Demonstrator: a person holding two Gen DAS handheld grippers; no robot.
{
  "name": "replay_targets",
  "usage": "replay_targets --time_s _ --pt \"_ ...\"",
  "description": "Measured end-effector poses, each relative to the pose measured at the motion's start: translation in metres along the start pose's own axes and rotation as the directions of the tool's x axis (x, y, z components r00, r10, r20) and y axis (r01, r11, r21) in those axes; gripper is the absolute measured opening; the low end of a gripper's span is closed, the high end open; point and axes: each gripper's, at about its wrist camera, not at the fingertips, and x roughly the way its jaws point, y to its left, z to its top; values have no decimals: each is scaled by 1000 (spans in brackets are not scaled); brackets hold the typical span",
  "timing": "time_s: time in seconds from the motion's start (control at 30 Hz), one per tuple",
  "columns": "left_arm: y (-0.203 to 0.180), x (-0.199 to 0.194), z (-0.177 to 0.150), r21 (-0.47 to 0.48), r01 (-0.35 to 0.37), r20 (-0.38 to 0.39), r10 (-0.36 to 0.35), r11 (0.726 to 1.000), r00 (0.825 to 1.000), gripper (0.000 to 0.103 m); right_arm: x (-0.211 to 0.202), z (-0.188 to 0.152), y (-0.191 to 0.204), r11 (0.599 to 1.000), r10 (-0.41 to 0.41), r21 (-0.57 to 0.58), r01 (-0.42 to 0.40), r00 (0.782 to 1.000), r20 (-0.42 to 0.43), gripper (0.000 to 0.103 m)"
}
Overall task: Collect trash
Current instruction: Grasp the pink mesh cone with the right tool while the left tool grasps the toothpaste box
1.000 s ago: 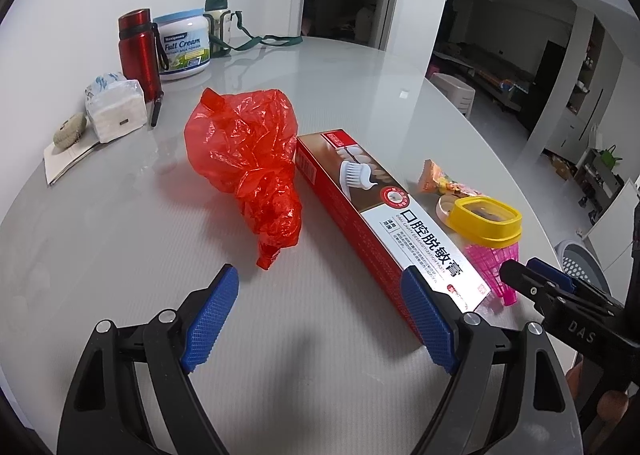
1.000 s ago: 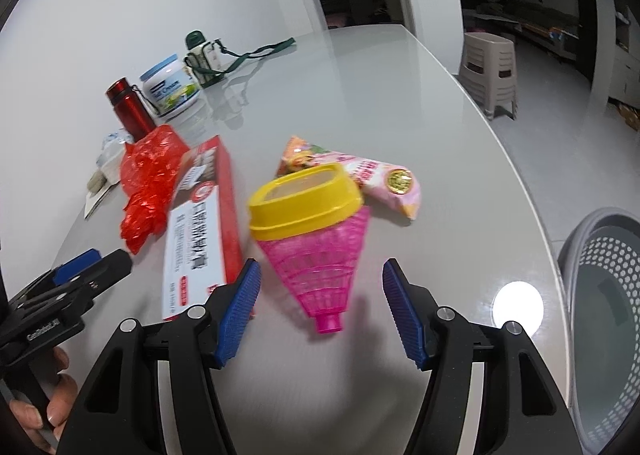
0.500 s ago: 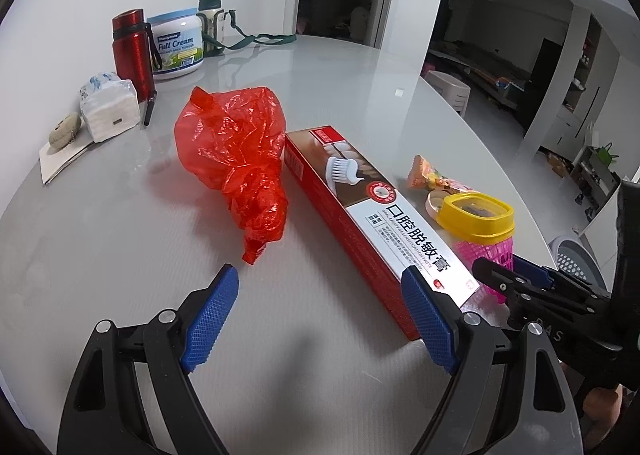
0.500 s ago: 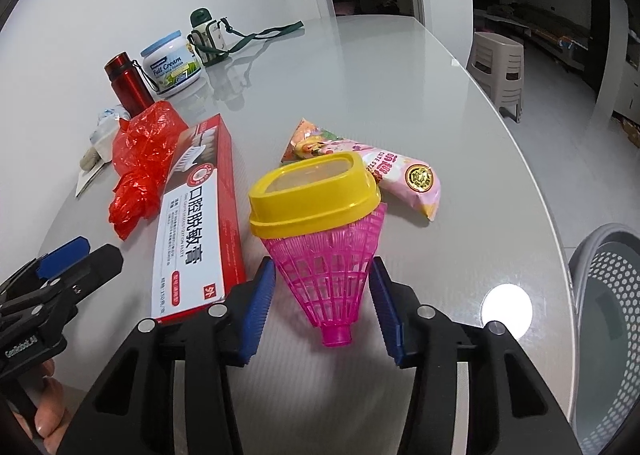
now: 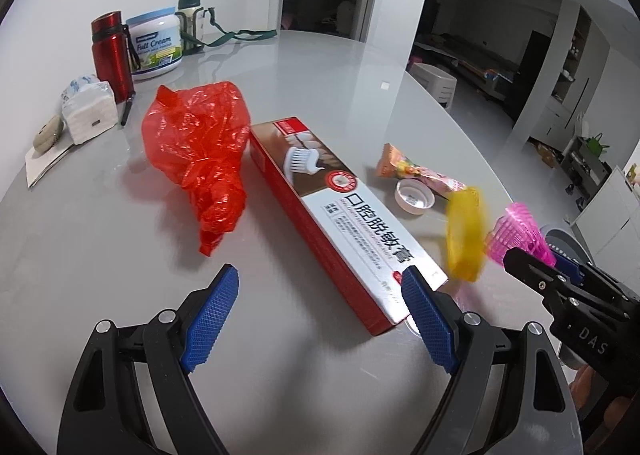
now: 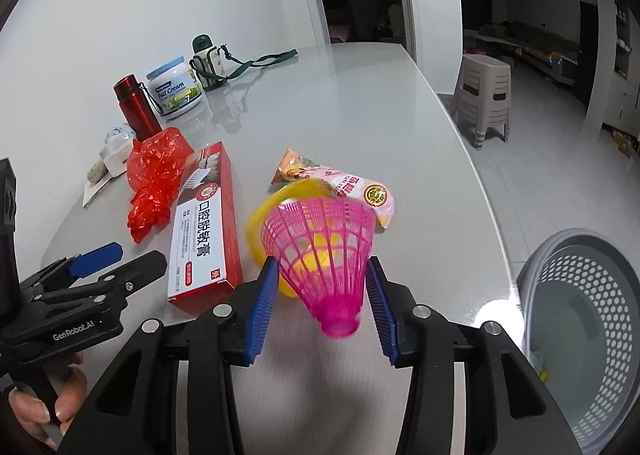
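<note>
The left gripper [image 5: 316, 311] is hanging wide open over the table [image 5: 100, 239] beside the toothpaste box [image 5: 340, 215]. The right gripper [image 6: 320, 303] is clamping the pink mesh funnel [image 6: 324, 251], lifted near the trash basket [image 6: 580, 319].

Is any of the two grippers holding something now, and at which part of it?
The right gripper holds the pink mesh cone with yellow rim by its narrow lower part. The left gripper is open and holds nothing.
</note>
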Motion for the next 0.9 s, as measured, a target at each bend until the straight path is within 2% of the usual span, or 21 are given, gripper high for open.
replay_targets --time_s 0.43,0.6,0.8,0.9 --pt "-9 6 3 -21 -10 -10 10 1000 1000 82 -15 -17 -22 997 25 67 -26 1000 16 43" --pt "-11 16 14 -81 -22 -16 20 996 1000 83 -17 -27 -28 994 37 98 -38 999 16 43" --pt "-15 31 32 -139 -80 -18 78 987 997 84 -20 -34 -39 989 59 136 -62 998 30 43" --pt "-16 44 39 -163 -93 -51 86 982 995 84 -21 -35 -46 986 68 152 -73 997 36 43"
